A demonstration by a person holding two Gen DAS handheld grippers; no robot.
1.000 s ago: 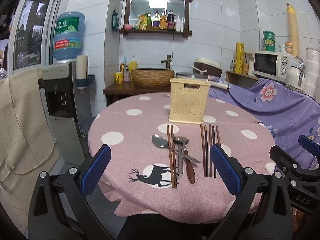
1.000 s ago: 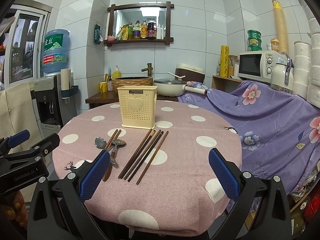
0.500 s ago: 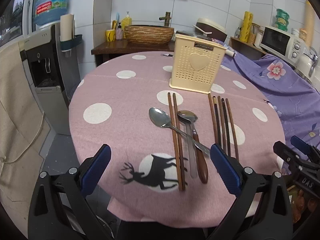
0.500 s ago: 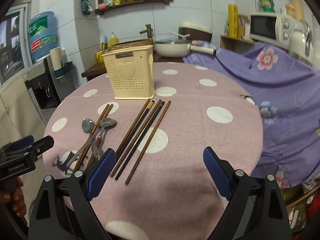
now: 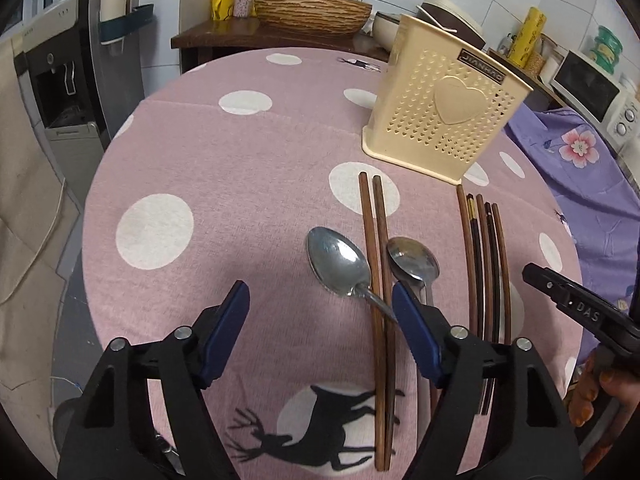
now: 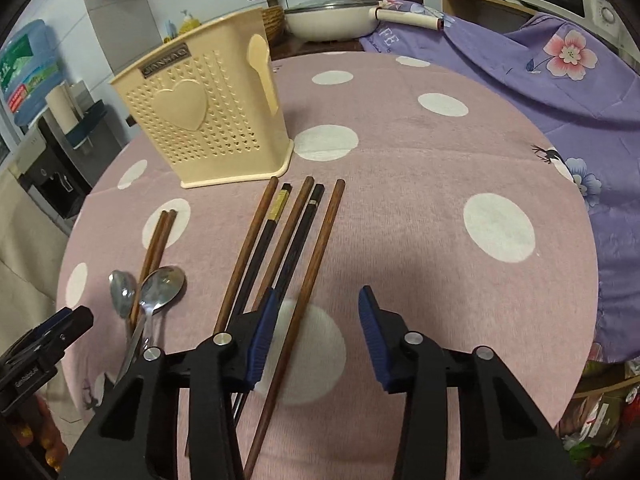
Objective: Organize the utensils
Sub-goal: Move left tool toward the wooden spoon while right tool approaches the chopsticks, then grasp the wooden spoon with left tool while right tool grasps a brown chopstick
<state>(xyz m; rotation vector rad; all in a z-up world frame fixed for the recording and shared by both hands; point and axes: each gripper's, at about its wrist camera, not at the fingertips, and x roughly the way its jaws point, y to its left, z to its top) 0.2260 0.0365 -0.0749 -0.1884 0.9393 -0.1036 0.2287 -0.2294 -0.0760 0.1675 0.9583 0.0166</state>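
Note:
A cream perforated utensil holder with a heart stands upright on the pink polka-dot tablecloth; it also shows in the right wrist view. In front of it lie two metal spoons, a pair of brown chopsticks and a row of several brown and black chopsticks. My left gripper is open, low over the cloth, with the larger spoon's handle between its fingers. My right gripper is open over the rightmost brown chopstick.
A purple floral cloth covers furniture on the right. A white pan, a woven basket, a microwave and a water dispenser stand behind the round table. The table edge curves close in front of me.
Both grippers have moved forward and down toward the utensils, which now appear much closer. Both stay open. The utensils and holder have not moved.

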